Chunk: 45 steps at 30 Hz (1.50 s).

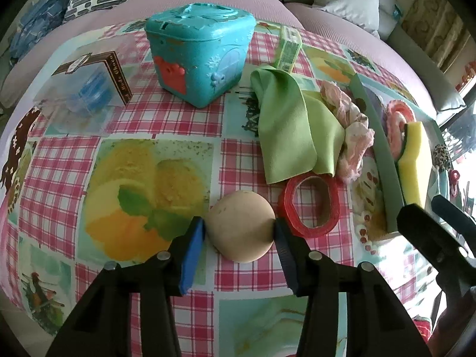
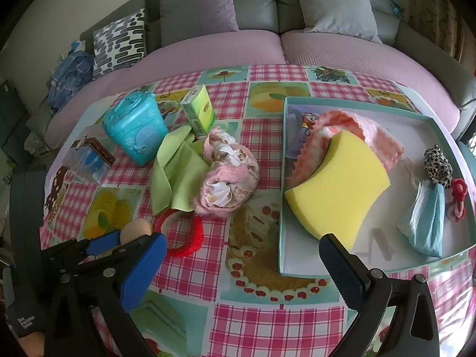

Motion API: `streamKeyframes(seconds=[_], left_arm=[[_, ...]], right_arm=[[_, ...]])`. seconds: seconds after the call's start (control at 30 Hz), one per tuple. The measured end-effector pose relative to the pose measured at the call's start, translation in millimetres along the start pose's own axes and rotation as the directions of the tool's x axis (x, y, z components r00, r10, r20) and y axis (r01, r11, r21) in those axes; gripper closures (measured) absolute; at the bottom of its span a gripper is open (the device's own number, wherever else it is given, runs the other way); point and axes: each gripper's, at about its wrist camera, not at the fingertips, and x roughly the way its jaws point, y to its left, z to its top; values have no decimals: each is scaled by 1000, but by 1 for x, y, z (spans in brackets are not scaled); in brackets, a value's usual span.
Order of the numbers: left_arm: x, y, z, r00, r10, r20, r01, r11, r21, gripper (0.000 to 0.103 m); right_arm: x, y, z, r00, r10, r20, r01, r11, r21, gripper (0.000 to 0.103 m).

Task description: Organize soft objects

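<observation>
A beige egg-shaped soft ball (image 1: 242,226) lies on the checked tablecloth, and the blue pads of my left gripper (image 1: 239,230) touch it on both sides. In the right wrist view the same ball (image 2: 135,229) sits in that gripper at lower left. My right gripper (image 2: 241,242) stands open, empty, over the near-left corner of the teal tray (image 2: 281,178). In the tray lie a yellow sponge (image 2: 339,184), a pink knitted piece (image 2: 357,131), a blue face mask (image 2: 425,223) and a leopard scrunchie (image 2: 437,163). A green cloth (image 1: 285,125) and pink frilly fabric (image 1: 354,131) lie on the table.
A red tape roll (image 1: 309,205) lies right beside the ball. Further back stand a teal lidded container (image 1: 199,56), a small green box (image 1: 287,49) and a clear box (image 1: 86,89). A sofa with cushions (image 2: 333,6) runs behind the table.
</observation>
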Motion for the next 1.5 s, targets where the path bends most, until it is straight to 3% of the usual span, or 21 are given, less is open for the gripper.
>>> streamKeyframes(seconds=[0.37, 0.67, 1.03, 1.27, 1.5], left_arm=[[-9, 31, 3, 997, 59, 40, -56, 996, -63, 54], [-17, 71, 0, 994, 106, 39, -99, 985, -143, 54], [-20, 81, -3, 997, 66, 32, -60, 984, -167, 51], [-22, 74, -3, 998, 63, 32, -57, 987, -152, 43], [-20, 66, -1, 998, 63, 27, -59, 990, -126, 43]], right_arm=[[4, 12, -2, 1000, 8, -8, -8, 999, -40, 0], [13, 43, -6, 999, 38, -18, -40, 989, -141, 0], [39, 67, -12, 998, 14, -65, -28, 975, -220, 0], [52, 67, -10, 997, -8, -77, -9, 975, -223, 7], [59, 69, -8, 996, -26, -80, 7, 972, -234, 19]])
